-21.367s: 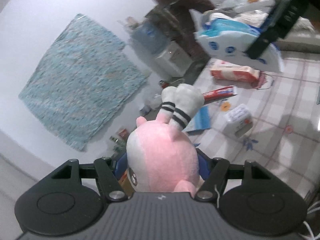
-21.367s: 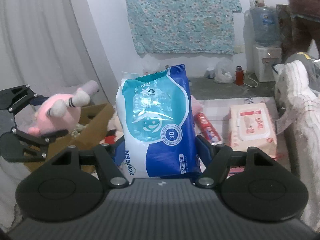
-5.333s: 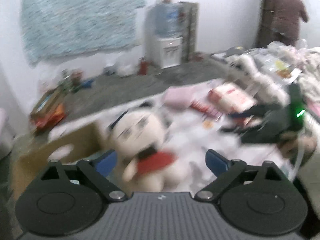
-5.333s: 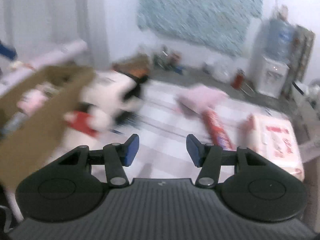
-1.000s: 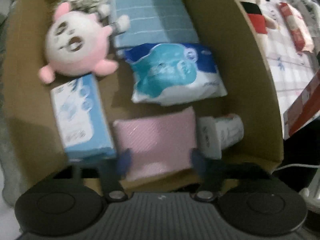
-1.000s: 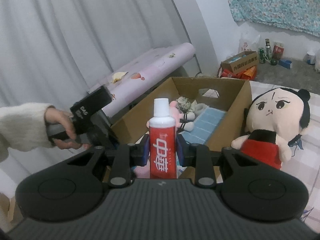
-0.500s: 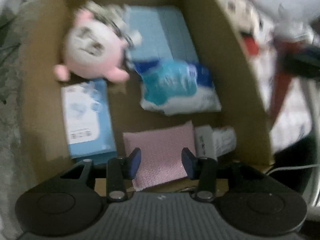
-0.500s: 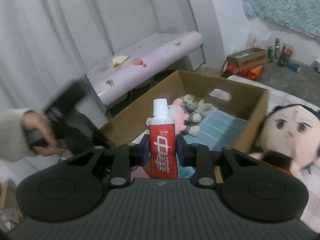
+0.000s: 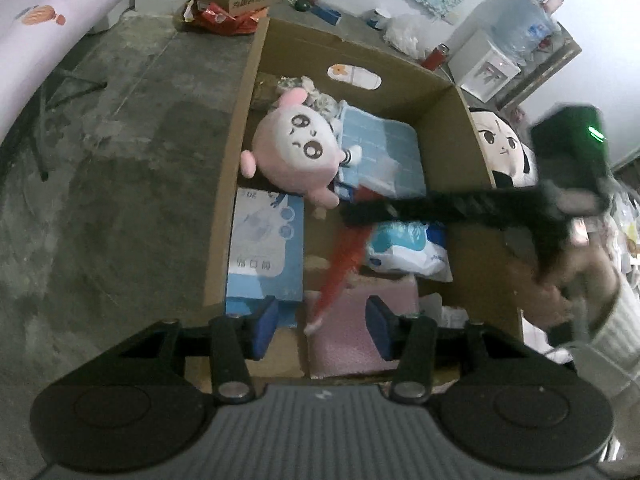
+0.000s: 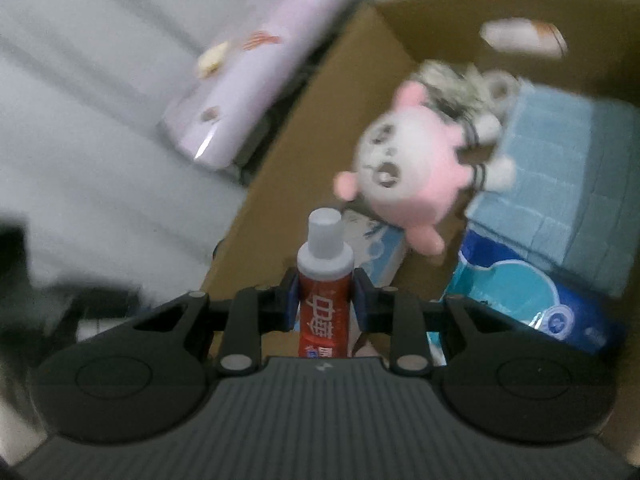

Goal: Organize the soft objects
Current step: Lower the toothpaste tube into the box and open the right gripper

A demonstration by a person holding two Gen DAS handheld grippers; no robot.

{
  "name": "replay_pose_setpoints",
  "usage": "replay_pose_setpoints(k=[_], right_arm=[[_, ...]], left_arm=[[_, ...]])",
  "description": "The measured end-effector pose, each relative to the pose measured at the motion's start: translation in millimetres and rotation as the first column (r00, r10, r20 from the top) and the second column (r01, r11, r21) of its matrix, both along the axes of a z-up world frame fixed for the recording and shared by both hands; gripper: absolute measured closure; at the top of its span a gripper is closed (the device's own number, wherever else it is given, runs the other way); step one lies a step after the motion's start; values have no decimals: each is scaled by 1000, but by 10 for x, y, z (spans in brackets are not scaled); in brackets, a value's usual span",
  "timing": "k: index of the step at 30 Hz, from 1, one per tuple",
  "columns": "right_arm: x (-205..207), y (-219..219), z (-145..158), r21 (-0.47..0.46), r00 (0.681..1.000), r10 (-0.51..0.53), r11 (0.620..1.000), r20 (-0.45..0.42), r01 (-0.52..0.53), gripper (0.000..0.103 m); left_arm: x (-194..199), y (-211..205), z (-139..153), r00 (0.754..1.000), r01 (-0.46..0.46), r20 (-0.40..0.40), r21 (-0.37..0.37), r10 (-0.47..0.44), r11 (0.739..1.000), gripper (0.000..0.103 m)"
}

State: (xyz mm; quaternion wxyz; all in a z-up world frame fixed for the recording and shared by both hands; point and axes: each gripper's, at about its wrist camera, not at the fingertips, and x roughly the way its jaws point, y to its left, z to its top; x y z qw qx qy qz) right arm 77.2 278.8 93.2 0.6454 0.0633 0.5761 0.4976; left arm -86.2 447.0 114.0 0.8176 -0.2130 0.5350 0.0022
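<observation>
L wrist view: left tongs (image 9: 322, 322) part open, empty, jaws just widened a touch, hanging over the box (image 9: 228, 200). New since a moment ago: right tongs (image 9: 356, 210) reach in from 3 o'clock with the red tube (image 9: 340, 268) over the pink pad (image 9: 360, 320); drop looks close. Tube blurred. Doll (image 9: 500, 144) waits outside at 2 o'clock.

R wrist view: right tongs (image 10: 326, 300) clamped on tube (image 10: 324, 316), cap up. Pink plush (image 10: 404, 172) at 1 o'clock. Heavy blur; box floor below hidden.
</observation>
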Motion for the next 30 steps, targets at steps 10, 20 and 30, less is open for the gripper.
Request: replay_pose_setpoints(k=[10,20,30], right_arm=[[184,112,-178,-146,989,-148,978,11,148,73],[93,181,69,-211,970,-51,972,238,102,41],[-302,-956,790,-120,852,-9,989,523,84,36]], left_arm=[[-113,13,-109,1000,20,10,14,-20,1000,47],[-140,-110,-44,1000,26,16,49,-26,998,39],[-324,-363,63,996,-18,94,288,-9,958,29]])
